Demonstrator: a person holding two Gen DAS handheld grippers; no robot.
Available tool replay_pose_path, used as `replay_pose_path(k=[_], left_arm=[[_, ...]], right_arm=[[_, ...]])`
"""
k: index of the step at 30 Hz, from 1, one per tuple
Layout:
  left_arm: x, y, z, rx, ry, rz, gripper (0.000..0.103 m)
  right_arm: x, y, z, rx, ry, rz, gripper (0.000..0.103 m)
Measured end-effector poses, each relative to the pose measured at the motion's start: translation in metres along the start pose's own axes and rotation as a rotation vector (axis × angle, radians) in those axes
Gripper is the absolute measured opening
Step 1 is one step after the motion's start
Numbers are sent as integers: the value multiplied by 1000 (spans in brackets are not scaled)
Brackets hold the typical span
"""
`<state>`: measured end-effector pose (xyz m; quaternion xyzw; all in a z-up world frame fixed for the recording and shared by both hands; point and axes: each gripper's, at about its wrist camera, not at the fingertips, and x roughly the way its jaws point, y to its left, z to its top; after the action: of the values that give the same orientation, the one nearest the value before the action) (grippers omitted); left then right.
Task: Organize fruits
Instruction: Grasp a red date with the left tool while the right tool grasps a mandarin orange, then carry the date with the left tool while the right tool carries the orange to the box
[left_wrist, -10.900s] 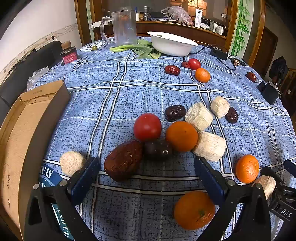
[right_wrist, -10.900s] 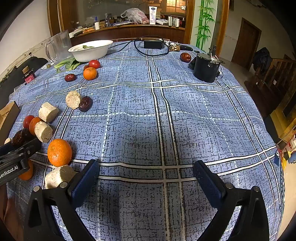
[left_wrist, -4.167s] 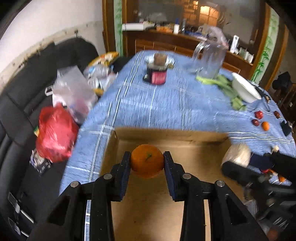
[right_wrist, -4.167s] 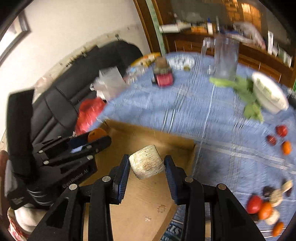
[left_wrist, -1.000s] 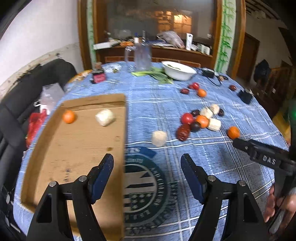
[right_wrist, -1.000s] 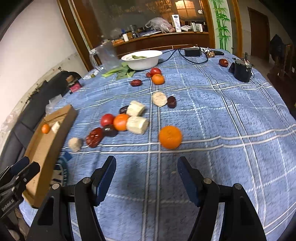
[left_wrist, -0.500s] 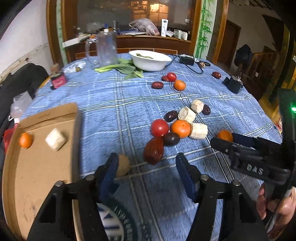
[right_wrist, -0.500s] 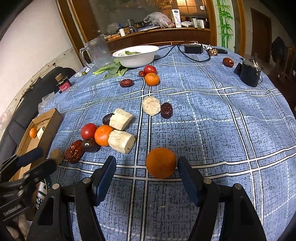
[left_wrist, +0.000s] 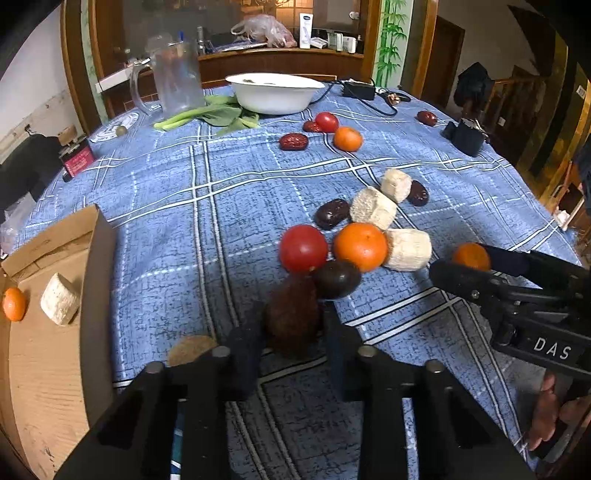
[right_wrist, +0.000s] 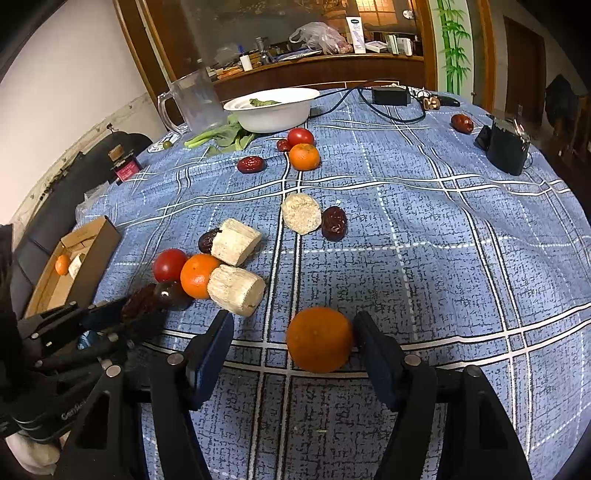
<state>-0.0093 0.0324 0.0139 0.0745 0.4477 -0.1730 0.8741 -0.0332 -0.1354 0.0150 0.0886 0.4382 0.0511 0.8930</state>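
L gripper (left_wrist: 291, 332) pinches date (left_wrist: 291, 317); R gripper (right_wrist: 295, 347) wide round orange (right_wrist: 319, 339). Box (left_wrist: 55, 369), left edge: 1 orange, 1 chunk. Far right cloth bare.

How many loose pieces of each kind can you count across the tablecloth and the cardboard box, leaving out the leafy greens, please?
Orange: 4
Tomato: 2
Red date: 6
Pale cut chunk: 5
Dark round fruit: 1
Total: 18
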Motion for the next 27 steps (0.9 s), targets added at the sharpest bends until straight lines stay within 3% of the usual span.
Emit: replay_pose_path(k=[8, 14, 27], left_arm=[[-3, 2, -2, -30, -13, -5, 27], [-15, 5, -4, -55, -33, -8, 27], [-80, 26, -30, -158, -136, -20, 28]], right_arm=[[0, -1, -1, -25, -18, -85, 35], [-4, -7, -2, 2, -27, -59, 34], [-23, -6, -6, 29, -102, -15, 34]])
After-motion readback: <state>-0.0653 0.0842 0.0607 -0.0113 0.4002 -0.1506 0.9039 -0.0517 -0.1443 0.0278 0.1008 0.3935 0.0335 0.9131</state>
